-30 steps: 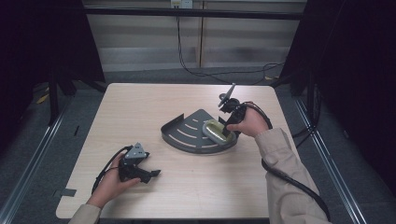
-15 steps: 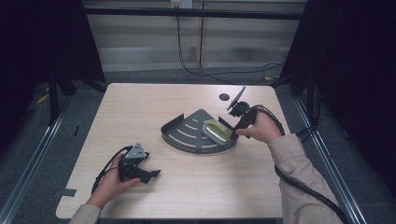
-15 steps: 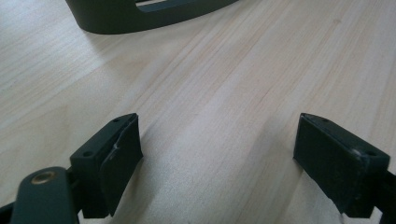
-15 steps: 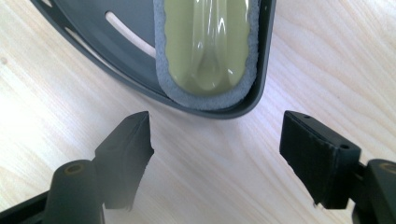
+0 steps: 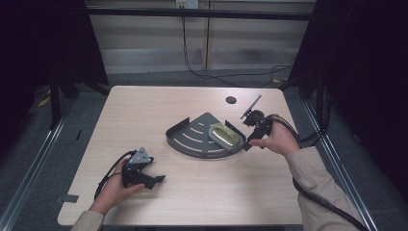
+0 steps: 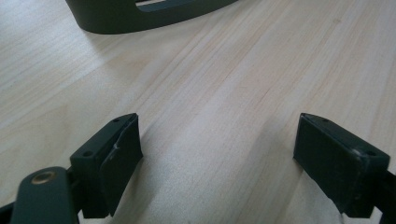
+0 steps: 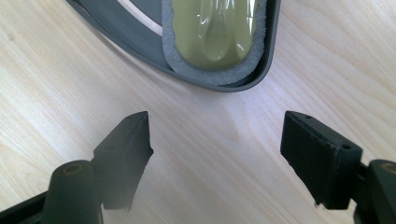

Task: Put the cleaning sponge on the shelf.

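Sponge, olive with a grey edge, lying in the dark tray straight ahead of the right gripper, long axis in line with its spread, empty jaws; left gripper, likewise released, well apart.

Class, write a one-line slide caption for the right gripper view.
Open right gripper above bare wood, facing a green sponge in a dark tray.

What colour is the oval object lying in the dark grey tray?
The oval object is glossy olive-yellow with a grey fuzzy border, lying in the tray; the right gripper view shows it best.
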Motion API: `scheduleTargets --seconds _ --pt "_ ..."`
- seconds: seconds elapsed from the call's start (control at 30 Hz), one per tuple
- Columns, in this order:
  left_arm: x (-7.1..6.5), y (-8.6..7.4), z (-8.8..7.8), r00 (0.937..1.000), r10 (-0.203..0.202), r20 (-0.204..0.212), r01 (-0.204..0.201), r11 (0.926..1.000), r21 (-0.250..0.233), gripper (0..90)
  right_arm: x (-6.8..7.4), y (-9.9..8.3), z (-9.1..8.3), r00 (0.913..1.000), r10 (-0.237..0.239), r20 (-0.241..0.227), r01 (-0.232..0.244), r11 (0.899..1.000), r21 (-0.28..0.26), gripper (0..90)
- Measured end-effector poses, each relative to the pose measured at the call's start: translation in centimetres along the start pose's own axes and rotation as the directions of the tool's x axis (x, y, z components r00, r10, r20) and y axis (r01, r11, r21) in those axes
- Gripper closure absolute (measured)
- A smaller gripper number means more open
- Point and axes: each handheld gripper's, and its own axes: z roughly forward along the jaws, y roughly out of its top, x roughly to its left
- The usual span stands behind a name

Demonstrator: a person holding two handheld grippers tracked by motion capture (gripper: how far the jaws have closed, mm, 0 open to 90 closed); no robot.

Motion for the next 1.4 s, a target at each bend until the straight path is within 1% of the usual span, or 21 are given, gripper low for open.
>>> scheduleTargets --seconds 0.1,0.13,0.2,0.27,0.37,0.57,0.67,0.73,0.83,0.87,0.93,0.97,1.0,1.1,1.17,1.2,1.23,1.27,1.3,1.33,1.4 --pt "0.0 0.0 0.0 1.0 -0.001 0.002 0.001 1.0 0.0 14.5 0.3 -0.4 0.1 1.0 0.004 -0.001 -0.004 1.0 0.0 24.5" --pt "0.0 0.0 0.0 1.0 -0.002 0.0 0.002 1.0 0.001 14.5 0.4 -0.7 0.3 0.9999 -0.01 -0.005 0.01 1.0 -0.004 24.5" --pt "0.0 0.0 0.0 1.0 -0.003 0.002 0.003 1.0 0.002 14.5 0.5 -0.9 0.4 0.9999 -0.011 -0.01 0.011 1.0 -0.004 24.5" --pt "0.0 0.0 0.0 1.0 -0.004 0.001 0.004 1.0 0.002 14.5 0.7 -1.5 0.7 0.9996 -0.023 -0.015 0.023 1.0 -0.007 24.3" --pt "0.0 0.0 0.0 1.0 -0.004 0.002 0.004 1.0 0.002 14.5 0.9 -1.8 0.7 0.9996 -0.021 -0.018 0.021 1.0 -0.008 24.2" --pt "0.0 0.0 0.0 1.0 -0.003 0.001 0.003 1.0 0.005 14.5 1.1 -3.1 1.2 0.9993 -0.034 -0.015 0.034 0.999 -0.01 23.6" --pt "0.0 0.0 0.0 1.0 -0.004 0.001 0.004 1.0 0.005 14.5 1.2 -3.7 1.6 0.9991 -0.041 -0.004 0.041 0.999 -0.012 23.4" --pt "0.0 0.0 0.0 1.0 -0.003 0.001 0.003 1.0 0.005 14.5 1.4 -4.1 1.9 0.9989 -0.045 -0.011 0.045 0.999 -0.011 23.3" --pt "0.0 0.0 -0.1 1.0 -0.003 0.001 0.003 1.0 0.005 14.5 1.6 -4.3 2.1 0.9988 -0.046 -0.015 0.046 0.999 -0.019 23.2" --pt "0.0 0.0 0.0 1.0 -0.002 0.001 0.002 1.0 0.004 14.5 1.8 -4.6 2.4 0.9981 -0.058 -0.019 0.057 0.998 -0.03 23.1" --pt "0.0 0.0 0.0 1.0 -0.002 0.006 0.002 1.0 -0.001 14.5 1.9 -4.7 2.5 0.9984 -0.053 -0.019 0.053 0.998 -0.032 22.9" --pt "0.0 0.0 0.0 1.0 -0.002 0.006 0.002 1.0 -0.001 14.5 1.9 -4.9 2.7 0.9978 -0.063 -0.022 0.062 0.997 -0.036 22.8" --pt "0.0 -0.1 0.0 1.0 -0.002 0.006 0.002 1.0 -0.001 14.5 2.1 -5.4 3.1 0.9979 -0.058 -0.03 0.057 0.998 -0.036 22.7" --pt "0.0 -0.1 0.0 1.0 -0.001 0.006 0.001 1.0 -0.001 14.5 2.0 -5.8 3.5 0.9974 -0.064 -0.033 0.062 0.997 -0.043 22.5" --pt "0.0 -0.1 0.0 1.0 -0.001 0.006 0.001 1.0 -0.001 14.5 2.0 -6.2 3.8 0.9976 -0.059 -0.035 0.057 0.997 -0.059 22.4" --pt "0.0 -0.1 0.0 1.0 -0.002 0.006 0.002 1.0 -0.001 14.5 2.0 -6.4 3.8 0.9979 -0.05 -0.039 0.048 0.997 -0.057 22.3" --pt "0.0 -0.1 0.0 1.0 -0.001 0.006 0.001 1.0 -0.001 14.5 2.0 -6.6 4.0 0.9978 -0.056 -0.035 0.053 0.996 -0.07 22.3" --pt "0.0 -0.1 0.0 1.0 -0.001 0.006 0.001 1.0 -0.001 14.5 2.0 -7.0 4.2 0.9978 -0.053 -0.041 0.05 0.996 -0.077 21.9" --pt "0.0 -0.1 0.0 1.0 -0.001 0.006 0.001 1.0 -0.001 14.5 2.0 -7.0 4.2 0.9978 -0.053 -0.041 0.05 0.996 -0.077 21.9" --pt "0.0 -0.1 0.0 1.0 -0.001 0.006 0.001 1.0 -0.001 14.5 2.0 -7.3 4.4 0.9973 -0.051 -0.052 0.047 0.995 -0.086 21.7" --pt "0.0 -0.1 0.0 1.0 -0.002 0.006 0.002 1.0 -0.001 14.5 2.0 -7.5 4.5 0.9973 -0.056 -0.049 0.051 0.995 -0.089 21.6"
